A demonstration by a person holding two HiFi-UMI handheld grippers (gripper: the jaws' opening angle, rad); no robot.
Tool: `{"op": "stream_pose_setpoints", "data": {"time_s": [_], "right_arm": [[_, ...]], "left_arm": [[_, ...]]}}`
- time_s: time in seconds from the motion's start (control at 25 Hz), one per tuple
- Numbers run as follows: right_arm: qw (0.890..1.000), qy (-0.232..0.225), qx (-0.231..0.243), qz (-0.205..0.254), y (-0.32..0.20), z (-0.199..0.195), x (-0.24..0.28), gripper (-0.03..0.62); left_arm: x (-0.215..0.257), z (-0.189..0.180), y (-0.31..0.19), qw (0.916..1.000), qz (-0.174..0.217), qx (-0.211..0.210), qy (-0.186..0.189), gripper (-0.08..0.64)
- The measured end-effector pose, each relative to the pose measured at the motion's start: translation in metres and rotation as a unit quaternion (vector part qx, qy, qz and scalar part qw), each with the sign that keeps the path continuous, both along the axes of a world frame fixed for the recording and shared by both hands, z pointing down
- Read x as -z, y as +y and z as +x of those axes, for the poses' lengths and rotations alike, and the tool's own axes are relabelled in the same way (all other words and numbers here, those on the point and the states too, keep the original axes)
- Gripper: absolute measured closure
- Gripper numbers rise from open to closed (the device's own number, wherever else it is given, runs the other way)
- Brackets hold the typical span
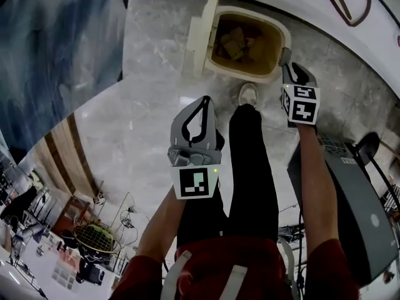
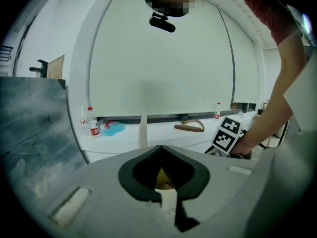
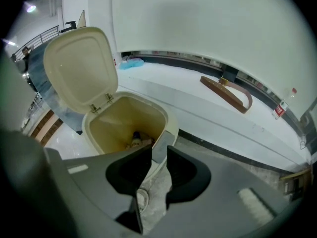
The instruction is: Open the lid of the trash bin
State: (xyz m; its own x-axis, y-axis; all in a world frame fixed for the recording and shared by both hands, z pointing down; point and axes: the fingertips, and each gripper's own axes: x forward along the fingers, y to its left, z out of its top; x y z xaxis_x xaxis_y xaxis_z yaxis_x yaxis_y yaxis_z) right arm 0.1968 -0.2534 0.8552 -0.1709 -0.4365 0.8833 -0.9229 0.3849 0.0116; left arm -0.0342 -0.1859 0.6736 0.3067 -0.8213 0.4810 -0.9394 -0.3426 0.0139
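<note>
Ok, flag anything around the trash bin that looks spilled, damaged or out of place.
Nothing stands out. The trash bin stands upright with its lid hinged up, rubbish lies inside it, and no spill shows on the floor around it.

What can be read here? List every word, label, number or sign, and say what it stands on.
No readable text anywhere.
Red labels on the bottles: too small and blurred to read.
Square markers: black-and-white patterns only, no letters or numbers.
Trash bin: no print visible.
</note>
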Motion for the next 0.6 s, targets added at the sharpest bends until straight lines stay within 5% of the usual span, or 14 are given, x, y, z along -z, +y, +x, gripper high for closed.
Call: {"op": "stream_pose_setpoints", "data": {"time_s": [0.6], "right_arm": [[0.999, -0.036, -0.002, 0.03, 0.091, -0.045, 0.141, 0.491]], "left_arm": [[0.135, -0.02, 0.002, 0.9952, 0.095, -0.021, -0.003, 0.555]]}}
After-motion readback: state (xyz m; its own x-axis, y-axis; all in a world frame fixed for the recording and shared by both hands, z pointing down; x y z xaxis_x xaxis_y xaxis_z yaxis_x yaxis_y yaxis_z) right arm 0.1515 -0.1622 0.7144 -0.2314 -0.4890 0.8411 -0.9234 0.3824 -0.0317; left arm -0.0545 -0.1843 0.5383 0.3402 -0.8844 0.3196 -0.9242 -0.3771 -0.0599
